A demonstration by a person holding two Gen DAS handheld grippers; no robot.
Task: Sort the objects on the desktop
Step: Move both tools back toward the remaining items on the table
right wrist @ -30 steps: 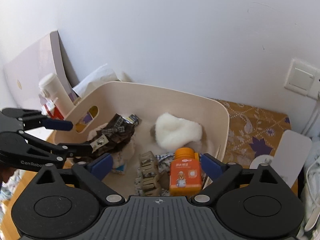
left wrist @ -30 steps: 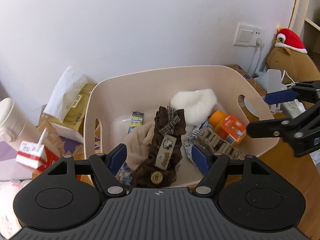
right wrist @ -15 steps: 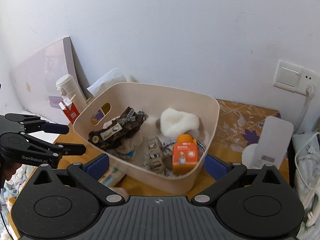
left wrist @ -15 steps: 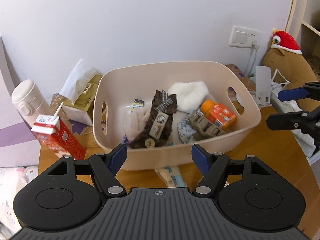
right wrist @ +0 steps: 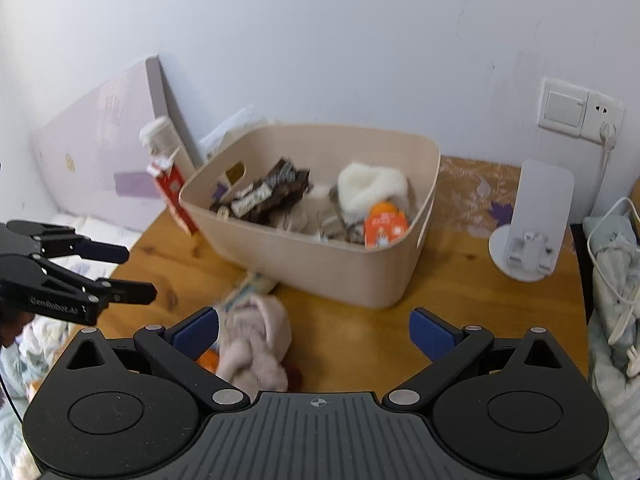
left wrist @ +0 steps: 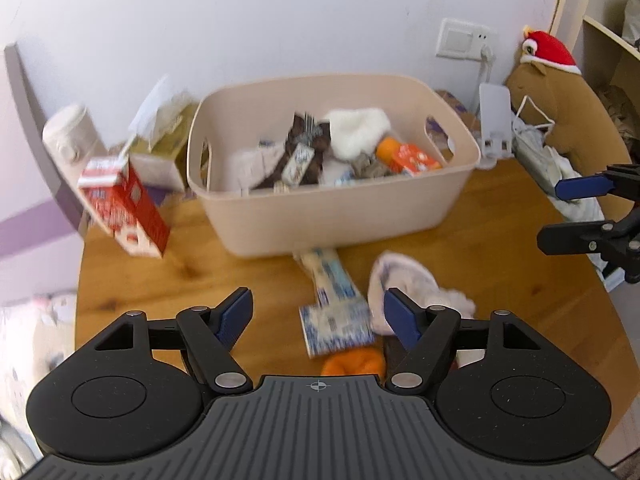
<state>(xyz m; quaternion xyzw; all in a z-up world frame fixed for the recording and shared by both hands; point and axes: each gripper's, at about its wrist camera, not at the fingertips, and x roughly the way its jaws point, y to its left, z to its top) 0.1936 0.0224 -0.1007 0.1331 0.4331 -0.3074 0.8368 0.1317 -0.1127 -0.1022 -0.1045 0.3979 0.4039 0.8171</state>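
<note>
A beige basket [left wrist: 332,216] [right wrist: 320,264] stands on the wooden table and holds a brown bow item [left wrist: 304,152], a white fluffy item [left wrist: 356,132] and an orange bottle [left wrist: 408,158] [right wrist: 384,226]. In front of it lie a blue-white packet [left wrist: 332,304], a pink fluffy item [left wrist: 404,280] [right wrist: 256,344] and something orange [left wrist: 352,362]. My left gripper [left wrist: 318,314] is open and empty above the packet. My right gripper [right wrist: 314,330] is open and empty, with the pink item by its left finger.
A red-white carton [left wrist: 120,204], a tissue box [left wrist: 160,148] and a white flask [left wrist: 66,140] stand left of the basket. A white phone stand [right wrist: 532,224] and a plush toy [left wrist: 560,100] are on the right. The table edge curves at the left and right.
Both grippers have pulled back and up from over the basket. The table front with the packet and the pink item has come into view. Both stay open.
</note>
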